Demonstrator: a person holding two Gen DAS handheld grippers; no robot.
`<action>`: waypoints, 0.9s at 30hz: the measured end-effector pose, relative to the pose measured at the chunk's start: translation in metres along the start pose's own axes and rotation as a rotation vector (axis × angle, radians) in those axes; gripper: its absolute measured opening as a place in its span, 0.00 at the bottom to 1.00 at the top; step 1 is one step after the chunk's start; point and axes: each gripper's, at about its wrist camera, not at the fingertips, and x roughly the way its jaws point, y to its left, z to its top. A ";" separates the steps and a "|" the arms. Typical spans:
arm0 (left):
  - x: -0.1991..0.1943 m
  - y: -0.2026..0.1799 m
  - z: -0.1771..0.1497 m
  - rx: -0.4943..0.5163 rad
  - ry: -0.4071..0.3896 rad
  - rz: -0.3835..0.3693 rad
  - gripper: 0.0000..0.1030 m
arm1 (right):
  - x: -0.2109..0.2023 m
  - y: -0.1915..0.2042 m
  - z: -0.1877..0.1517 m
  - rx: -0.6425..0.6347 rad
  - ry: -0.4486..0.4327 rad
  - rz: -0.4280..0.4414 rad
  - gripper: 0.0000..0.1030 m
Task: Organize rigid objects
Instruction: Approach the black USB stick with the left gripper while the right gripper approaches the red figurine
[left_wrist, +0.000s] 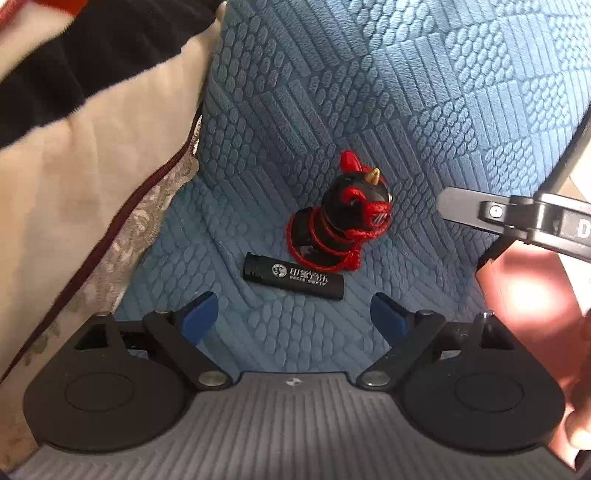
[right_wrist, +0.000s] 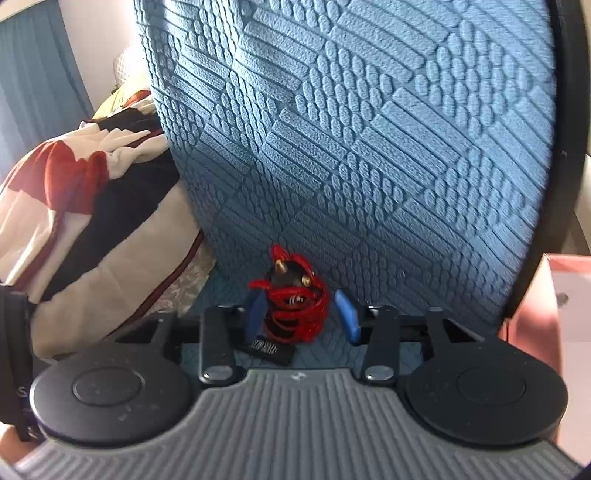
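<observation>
Resting surface: a blue textured cushion (left_wrist: 369, 92) is seen under both objects and rising behind them.
Figurine: a small black animal figurine (left_wrist: 347, 210) with red ears, gold horns and red cord wound around its body is seen on the cushion, near the middle of the left wrist view.
Figurine pose: it is tilted, with its head toward the right of the left wrist view.
Lighter: a black lighter (left_wrist: 293, 277) with white printed characters lies flat, just on the near side of the figurine, and appears to touch the red cord.
Left claw (left_wrist: 293, 317): it is held wide, with nothing between its blue pads (left_wrist: 199, 317); the lighter lies just beyond the tips.
Right claw (right_wrist: 303, 317): it is set around the figurine (right_wrist: 293, 302), one blue pad (right_wrist: 256, 314) on each side.
Right claw contact: the left pad is close against the red cord, while a small gap is seen at the right pad; a firm grip cannot be told.
Lighter in the right wrist view: the lighter (right_wrist: 271, 349) is seen below the figurine, partly hidden.
Right claw from the left wrist view: part of its black body (left_wrist: 517, 218) is seen at the right edge.
Left side: folded fabric (left_wrist: 74, 147) in cream, black and red lies beside the cushion.
Right side: a pink box (right_wrist: 554, 295) is seen at the edge.
</observation>
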 end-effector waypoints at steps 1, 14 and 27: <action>0.002 0.002 0.000 -0.012 -0.004 -0.002 0.90 | 0.004 0.001 0.002 -0.008 0.002 0.004 0.53; 0.020 -0.019 0.001 0.129 0.001 0.041 0.90 | 0.072 0.008 0.016 -0.140 0.097 0.059 0.65; 0.035 -0.028 0.011 0.222 -0.030 0.083 0.90 | 0.106 0.001 0.009 -0.103 0.142 0.106 0.69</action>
